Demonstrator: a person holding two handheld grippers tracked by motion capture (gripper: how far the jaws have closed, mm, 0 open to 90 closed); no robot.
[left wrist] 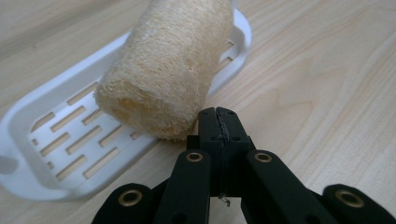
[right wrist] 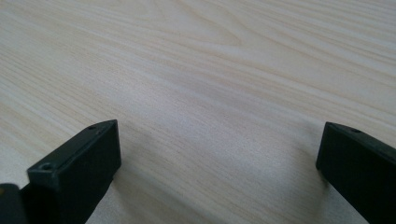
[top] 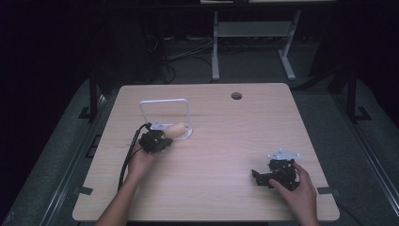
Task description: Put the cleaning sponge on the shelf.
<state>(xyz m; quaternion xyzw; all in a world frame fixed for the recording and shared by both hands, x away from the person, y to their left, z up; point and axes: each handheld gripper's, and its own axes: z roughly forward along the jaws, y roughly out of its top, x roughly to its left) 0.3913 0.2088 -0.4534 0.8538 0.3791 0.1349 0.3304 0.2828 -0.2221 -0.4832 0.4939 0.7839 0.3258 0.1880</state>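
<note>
The left hand-held gripper (left wrist: pixel 218 122), jaws pressed together, nudges the loofah (left wrist: pixel 168 65) on the rack (left wrist: pixel 42 154); right hand-held gripper (right wrist: pixel 219 158) rests spread, so regrasping likely follows.

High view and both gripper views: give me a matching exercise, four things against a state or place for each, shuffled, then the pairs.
Things:
1. left gripper
2. right gripper
3. loofah roll
4. white slotted tray

States or places:
A. jaws wide apart over bare wood
B. lies flat on the table, loofah roll over it
C. jaws closed together, tips beside the loofah roll
D. pale, fibrous, tilted, with its lower end near the tray's slots

Pairs: 1-C, 2-A, 3-D, 4-B
</note>
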